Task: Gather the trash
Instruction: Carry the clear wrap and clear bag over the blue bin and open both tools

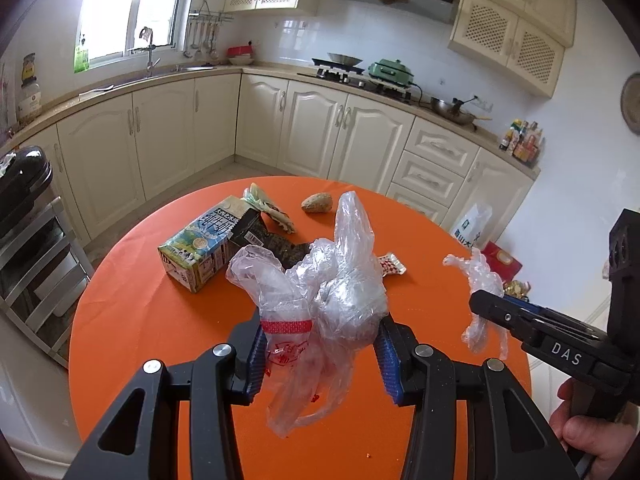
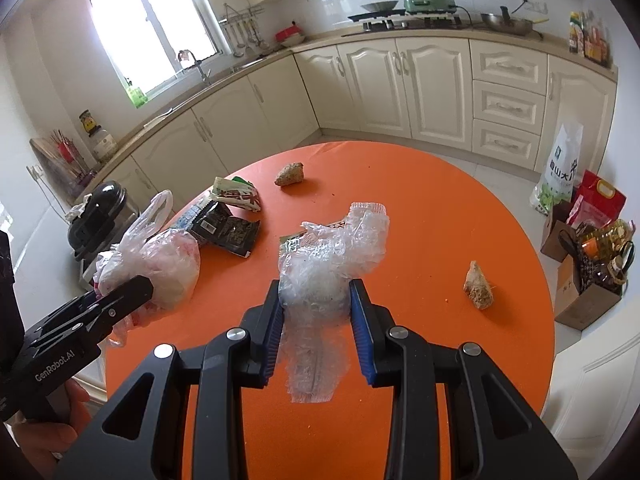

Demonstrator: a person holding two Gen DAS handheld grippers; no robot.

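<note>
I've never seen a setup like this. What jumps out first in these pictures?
The round orange table, strewn with litter, fills both views. Nearest each camera, the black left gripper clamps a crumpled clear plastic bag, and the black right gripper clamps a wad of clear plastic wrap. Farther back lie a blue-and-white milk carton and a brown food lump.

Round table (image 1: 140, 340) stands before the corner run of cabinets (image 1: 312, 128). On the table, far left: milk carton (image 1: 200, 246), with a dark packet (image 1: 260, 236) just right of it and a wrapper (image 1: 264, 204) behind. Far centre: a lump (image 1: 317, 203). Near right edge: a second lump (image 2: 478, 286). Left of the table, a bin (image 2: 100, 216); right, on the floor, bags and boxes (image 2: 588, 248).
</note>
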